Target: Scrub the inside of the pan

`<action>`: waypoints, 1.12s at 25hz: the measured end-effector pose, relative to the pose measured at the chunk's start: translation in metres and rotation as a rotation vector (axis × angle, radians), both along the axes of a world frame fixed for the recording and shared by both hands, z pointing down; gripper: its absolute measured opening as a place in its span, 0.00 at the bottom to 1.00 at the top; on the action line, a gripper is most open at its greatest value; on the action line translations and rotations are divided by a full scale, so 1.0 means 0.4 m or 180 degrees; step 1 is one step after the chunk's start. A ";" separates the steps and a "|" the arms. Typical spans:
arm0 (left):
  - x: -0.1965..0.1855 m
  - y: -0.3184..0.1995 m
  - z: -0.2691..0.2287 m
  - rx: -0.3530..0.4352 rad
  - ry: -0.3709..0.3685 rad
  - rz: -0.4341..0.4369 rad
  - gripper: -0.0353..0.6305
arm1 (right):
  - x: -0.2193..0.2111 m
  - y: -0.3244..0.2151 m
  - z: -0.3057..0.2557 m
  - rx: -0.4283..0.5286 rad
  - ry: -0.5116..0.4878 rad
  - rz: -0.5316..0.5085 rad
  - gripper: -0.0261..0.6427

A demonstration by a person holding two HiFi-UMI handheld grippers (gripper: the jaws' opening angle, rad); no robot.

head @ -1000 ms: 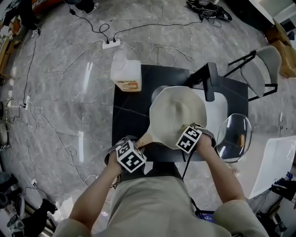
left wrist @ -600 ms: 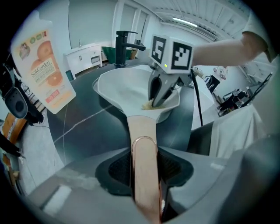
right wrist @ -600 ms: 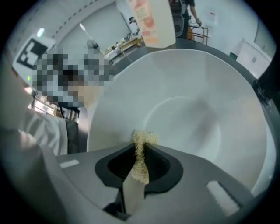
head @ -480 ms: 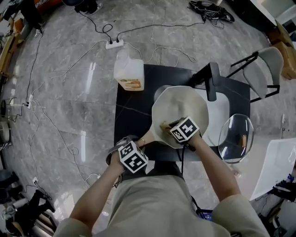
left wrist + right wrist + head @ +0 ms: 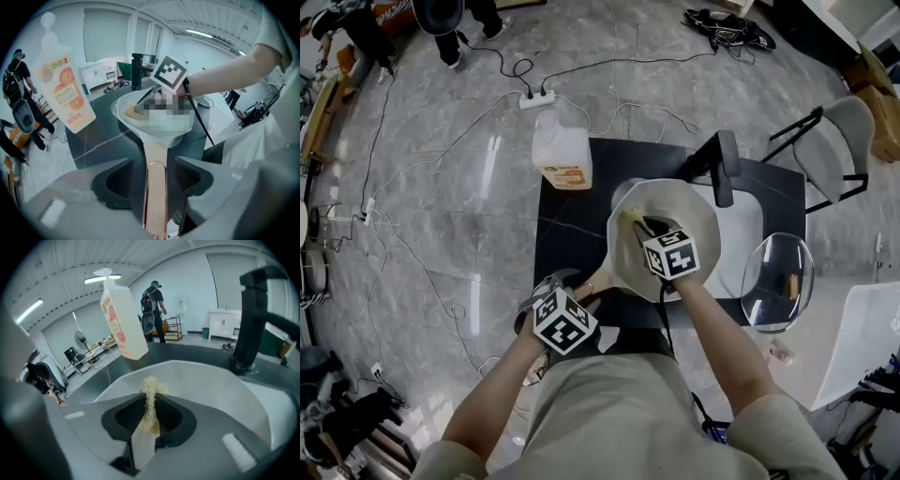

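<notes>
A cream pan (image 5: 675,211) sits on the black counter, its handle (image 5: 592,284) pointing toward me. In the left gripper view the copper-trimmed handle (image 5: 156,187) lies between the jaws of my left gripper (image 5: 152,178). Those jaws have just been opening and a gap shows on each side of the handle. My right gripper (image 5: 642,225) reaches into the pan, shut on a yellowish fibrous scrub pad (image 5: 150,390). The pad's tip (image 5: 631,217) is at the pan's inner far-left wall (image 5: 206,380).
A soap bottle (image 5: 562,150) stands at the counter's far left corner. A black faucet (image 5: 724,164) rises behind the pan beside a white sink (image 5: 752,220). A glass lid (image 5: 776,278) lies to the right. Cables and a power strip (image 5: 535,97) cross the floor.
My right gripper has swung from the pan's near right rim up and left into the pan, turning as it went with the scrub pad. My left gripper stays at the handle, slightly raised.
</notes>
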State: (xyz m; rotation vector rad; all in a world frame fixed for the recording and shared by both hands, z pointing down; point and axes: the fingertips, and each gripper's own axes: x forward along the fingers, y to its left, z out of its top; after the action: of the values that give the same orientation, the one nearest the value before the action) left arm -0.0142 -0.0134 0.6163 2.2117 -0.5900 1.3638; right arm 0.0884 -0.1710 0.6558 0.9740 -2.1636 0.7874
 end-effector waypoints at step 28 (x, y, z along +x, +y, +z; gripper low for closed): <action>0.014 -0.313 -0.756 0.2479 0.1014 -0.0362 0.26 | 0.121 0.093 -0.929 0.2488 -0.0459 0.0447 0.14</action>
State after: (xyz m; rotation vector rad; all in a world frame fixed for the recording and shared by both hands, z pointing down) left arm -0.0085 -0.1385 0.3140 2.8458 -1.2542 0.7495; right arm 0.1366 -0.1336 0.2844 1.4884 -2.6032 0.0305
